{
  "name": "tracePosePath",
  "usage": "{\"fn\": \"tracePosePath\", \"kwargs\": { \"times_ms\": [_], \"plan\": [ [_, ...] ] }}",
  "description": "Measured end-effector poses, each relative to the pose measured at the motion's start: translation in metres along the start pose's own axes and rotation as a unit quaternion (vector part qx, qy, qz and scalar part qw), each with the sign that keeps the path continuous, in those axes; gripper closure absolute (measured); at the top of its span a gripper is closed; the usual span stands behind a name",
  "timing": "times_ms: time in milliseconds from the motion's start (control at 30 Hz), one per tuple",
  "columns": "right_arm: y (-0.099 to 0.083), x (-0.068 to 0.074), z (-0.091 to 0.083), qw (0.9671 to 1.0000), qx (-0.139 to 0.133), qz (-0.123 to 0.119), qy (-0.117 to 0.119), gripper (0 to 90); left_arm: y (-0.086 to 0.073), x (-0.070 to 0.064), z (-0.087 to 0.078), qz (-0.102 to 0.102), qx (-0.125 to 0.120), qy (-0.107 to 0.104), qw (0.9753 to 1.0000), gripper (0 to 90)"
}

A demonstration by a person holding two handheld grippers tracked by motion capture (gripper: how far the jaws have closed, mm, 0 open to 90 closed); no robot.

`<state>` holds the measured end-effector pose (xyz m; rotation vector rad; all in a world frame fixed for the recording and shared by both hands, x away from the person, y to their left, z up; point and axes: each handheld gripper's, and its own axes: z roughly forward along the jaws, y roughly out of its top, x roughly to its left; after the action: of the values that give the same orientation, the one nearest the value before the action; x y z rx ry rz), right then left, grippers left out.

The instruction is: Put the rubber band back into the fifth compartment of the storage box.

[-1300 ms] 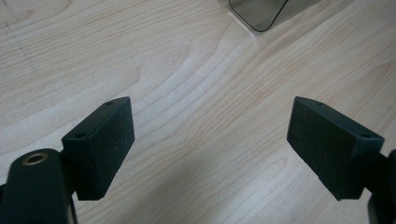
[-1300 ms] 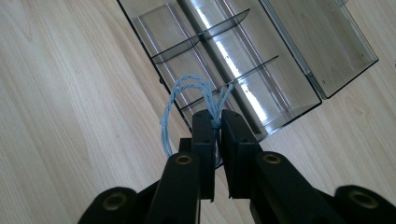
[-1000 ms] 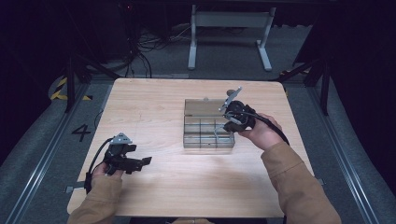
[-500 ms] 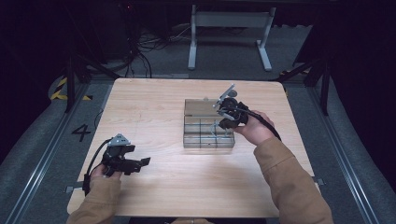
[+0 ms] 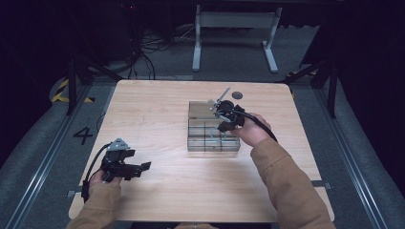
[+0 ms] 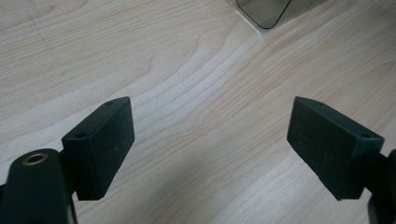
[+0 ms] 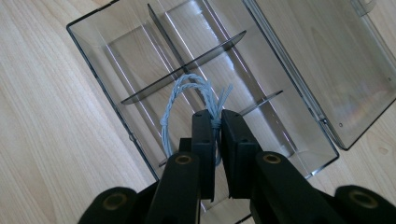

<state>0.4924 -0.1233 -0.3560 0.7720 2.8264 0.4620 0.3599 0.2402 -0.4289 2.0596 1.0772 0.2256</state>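
Pinching together, the jaws of our right gripper [image 7: 215, 122] are clamping a loop of pale blue twisted cord [image 7: 184, 100] at its knot. We are holding it above the clear compartment box [image 7: 100, 39] on the wooden table [image 5: 153, 109]. Its long axis is running away from the jaws toward the far dividers, cut ends fanning beside the knot. The box lid [image 7: 322, 51] is lying open flat alongside. Our left gripper [image 6: 210, 140] is hovering over bare wood, jaws spread wide, holding nothing.

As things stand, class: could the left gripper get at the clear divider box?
Probably yes. The left gripper is open, holds nothing, and bare table lies between it and the clear box, though the right gripper hovers there holding twisted cord.
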Motion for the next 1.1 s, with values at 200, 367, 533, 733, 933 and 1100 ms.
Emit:
{"fn": "tracePosePath", "kwargs": {
  "times_ms": [200, 367, 533, 733, 933, 1100],
  "plan": [
    [0.004, 0.0, 0.008, 1.0, 0.007, 0.002, 0.003, 84.5, 0.001, 0.001, 0.0, 0.002, 0.002, -0.001, 1.0, 15.7],
    [0.008, 0.001, 0.014, 0.9998, 0.016, 0.014, 0.006, 84.5, 0.001, 0.0, 0.001, 0.005, -0.001, -0.002, 1.0, 15.7],
    [0.009, 0.002, 0.018, 0.9994, 0.027, 0.022, 0.008, 84.5, 0.002, 0.0, 0.001, 0.003, 0.003, -0.004, 1.0, 15.7],
    [0.01, 0.003, 0.024, 0.9989, 0.037, 0.025, 0.011, 84.4, 0.003, 0.0, 0.003, 0.005, 0.0, -0.005, 1.0, 15.7],
    [0.011, 0.005, 0.029, 0.9982, 0.049, 0.032, 0.013, 84.4, 0.003, 0.0, 0.002, 0.006, 0.002, -0.004, 1.0, 15.7],
    [0.01, 0.005, 0.036, 0.9978, 0.053, 0.036, 0.017, 84.4, 0.003, 0.0, 0.002, 0.005, 0.001, -0.005, 1.0, 15.7]
  ]
}}
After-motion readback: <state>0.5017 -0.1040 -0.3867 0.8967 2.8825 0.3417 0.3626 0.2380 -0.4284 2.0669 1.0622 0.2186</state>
